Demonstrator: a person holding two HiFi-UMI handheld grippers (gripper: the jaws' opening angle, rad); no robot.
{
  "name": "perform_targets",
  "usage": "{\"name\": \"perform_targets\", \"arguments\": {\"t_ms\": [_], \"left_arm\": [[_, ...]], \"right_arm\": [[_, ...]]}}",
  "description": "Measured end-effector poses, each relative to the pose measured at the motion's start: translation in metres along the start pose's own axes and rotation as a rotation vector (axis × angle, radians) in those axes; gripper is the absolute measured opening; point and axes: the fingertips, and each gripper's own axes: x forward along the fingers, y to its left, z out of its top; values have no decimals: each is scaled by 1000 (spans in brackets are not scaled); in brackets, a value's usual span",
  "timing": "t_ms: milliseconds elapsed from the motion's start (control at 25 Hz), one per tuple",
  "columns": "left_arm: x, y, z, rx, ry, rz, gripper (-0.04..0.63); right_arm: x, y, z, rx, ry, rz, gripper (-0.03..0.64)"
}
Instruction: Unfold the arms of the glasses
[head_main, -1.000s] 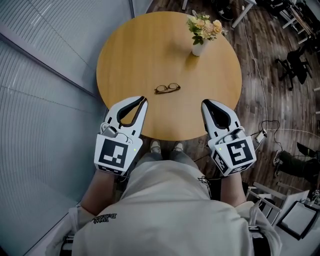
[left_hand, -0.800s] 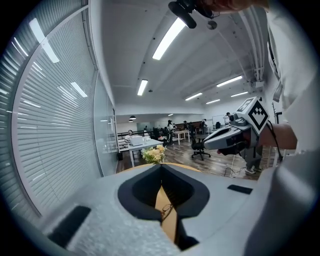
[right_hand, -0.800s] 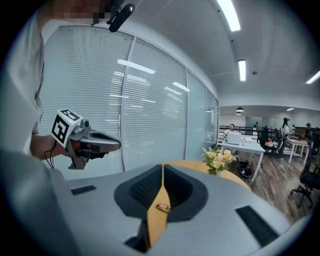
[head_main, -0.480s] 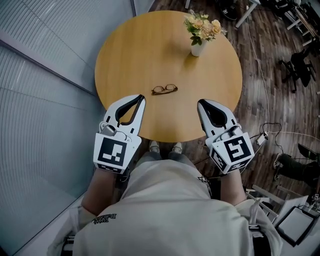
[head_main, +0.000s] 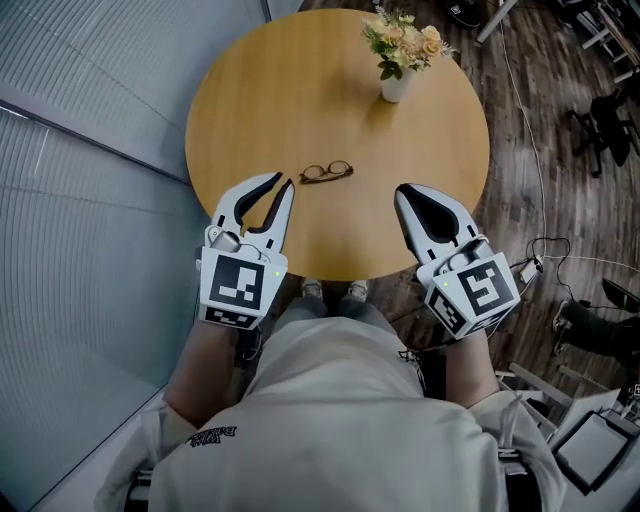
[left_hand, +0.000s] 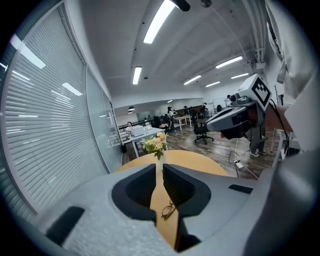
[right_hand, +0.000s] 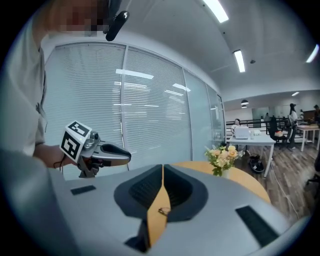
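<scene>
Glasses (head_main: 326, 172) sit on the round tabletop (head_main: 300, 90), a bit toward the near edge, and nothing's touching them. Left claw (head_main: 284, 185) and right claw (head_main: 400, 190) both hover over the near edge, one on either side of the glasses, each clenched tight on nothing. A vase of flowers (head_main: 398, 85) stands by the far edge.
</scene>
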Motion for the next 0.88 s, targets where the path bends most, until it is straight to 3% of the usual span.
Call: {"name": "perform_targets", "arguments": {"t_ms": [80, 200, 280, 440, 720, 880], "left_arm": [[10, 1, -6, 39, 33, 21, 28], [27, 6, -23, 169, 105, 86, 43], [40, 7, -32, 236, 151, 92, 122], [66, 6, -48, 282, 201, 67, 147], [113, 3, -92, 372, 300, 33, 161], [136, -7, -118, 378, 351, -19, 163]], "right_arm": [[2, -7, -1, -9, 4, -12, 31], [7, -14, -4, -1, 1, -18, 31], [12, -18, -6, -12, -1, -23, 31], [24, -28, -18, -48, 24, -26, 32], [50, -47, -43, -6, 59, -39, 31], [66, -55, -62, 4, 94, -41, 32]]}}
